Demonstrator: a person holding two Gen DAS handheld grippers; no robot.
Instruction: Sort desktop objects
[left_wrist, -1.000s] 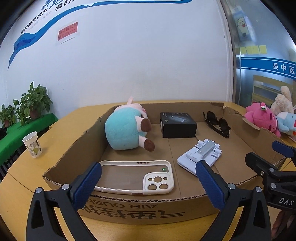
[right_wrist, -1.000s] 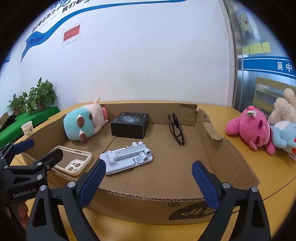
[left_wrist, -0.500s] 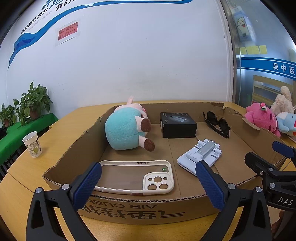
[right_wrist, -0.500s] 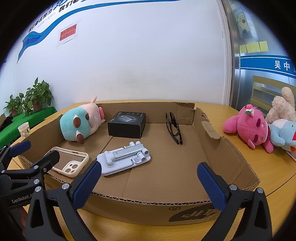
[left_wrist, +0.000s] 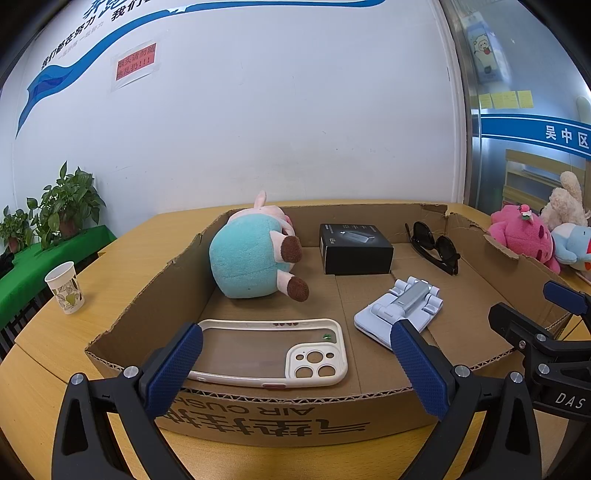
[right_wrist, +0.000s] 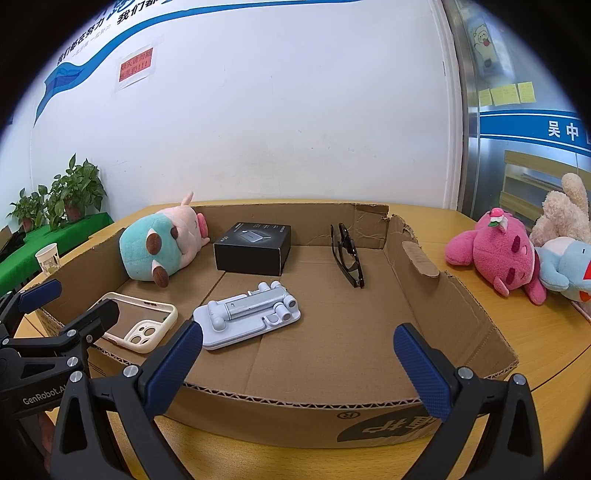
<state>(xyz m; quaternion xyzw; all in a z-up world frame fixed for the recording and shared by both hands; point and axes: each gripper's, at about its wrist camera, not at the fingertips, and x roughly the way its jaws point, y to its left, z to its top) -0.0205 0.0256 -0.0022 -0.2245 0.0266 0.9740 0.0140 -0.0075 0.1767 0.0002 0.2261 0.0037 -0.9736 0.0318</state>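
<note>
A shallow cardboard box (left_wrist: 295, 417) (right_wrist: 458, 306) lies on the wooden table. In it are a teal and pink plush (left_wrist: 251, 254) (right_wrist: 159, 247), a black box (left_wrist: 354, 247) (right_wrist: 255, 247), black sunglasses (left_wrist: 436, 247) (right_wrist: 347, 258), a white folding phone stand (left_wrist: 402, 310) (right_wrist: 251, 317) and a cream phone case (left_wrist: 273, 350) (right_wrist: 140, 325). My left gripper (left_wrist: 295, 373) is open and empty at the box's near left wall. My right gripper (right_wrist: 295, 369) is open and empty at the near wall, right of the left one.
A paper cup (left_wrist: 64, 282) (right_wrist: 48, 258) stands on the table left of the box. A pink plush (right_wrist: 498, 251) (left_wrist: 524, 232) and other soft toys lie to the right. Potted plants (left_wrist: 62, 206) stand on a green surface at far left. A white wall is behind.
The right gripper has risen and drawn back slightly, so the box sits lower in its view. The left gripper has stayed still. Nothing in the box has moved.
</note>
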